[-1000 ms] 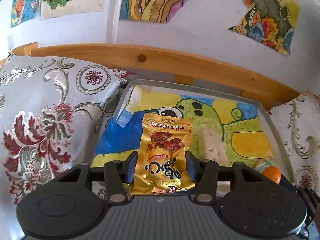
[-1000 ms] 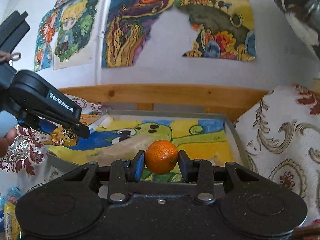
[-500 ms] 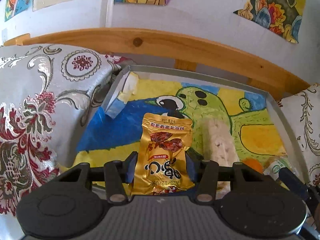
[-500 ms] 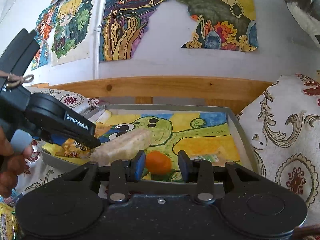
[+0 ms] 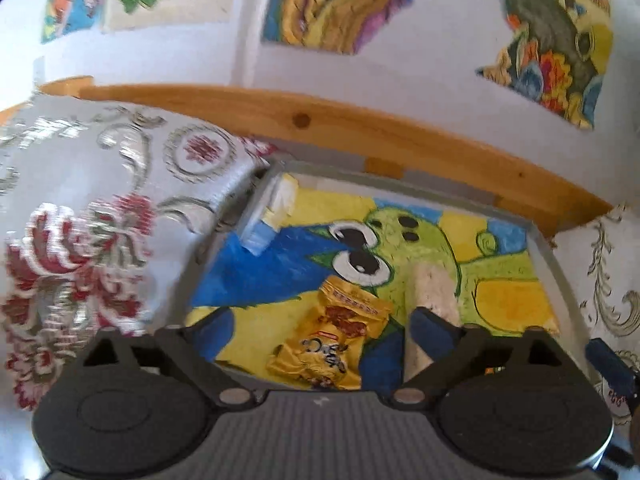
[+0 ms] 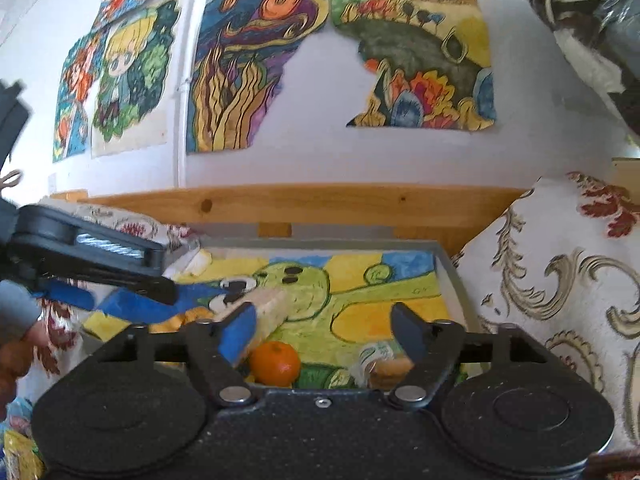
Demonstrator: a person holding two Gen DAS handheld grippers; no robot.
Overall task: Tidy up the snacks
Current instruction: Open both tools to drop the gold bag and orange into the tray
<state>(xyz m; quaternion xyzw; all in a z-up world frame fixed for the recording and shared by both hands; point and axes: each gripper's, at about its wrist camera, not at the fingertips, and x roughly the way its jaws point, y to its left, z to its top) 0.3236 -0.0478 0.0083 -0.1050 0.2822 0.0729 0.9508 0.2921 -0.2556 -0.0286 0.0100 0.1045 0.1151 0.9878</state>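
Left tool (image 5: pixel 322 330) spread wide, holding nothing; gold snack packet (image 5: pixel 334 346) lying loose between its fingers near the tray's (image 5: pixel 560 264) front edge, beside a pale rice cracker (image 5: pixel 432 292). Right tool (image 6: pixel 324 330) likewise gaping and empty, over an orange (image 6: pixel 275 363) and a small wrapped snack (image 6: pixel 380 362) resting at the tray's front.

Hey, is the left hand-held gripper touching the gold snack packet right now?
Apart. In the left wrist view the left hand-held gripper is wide open, and the gold snack packet lies on the tray with clear gaps to both fingers.
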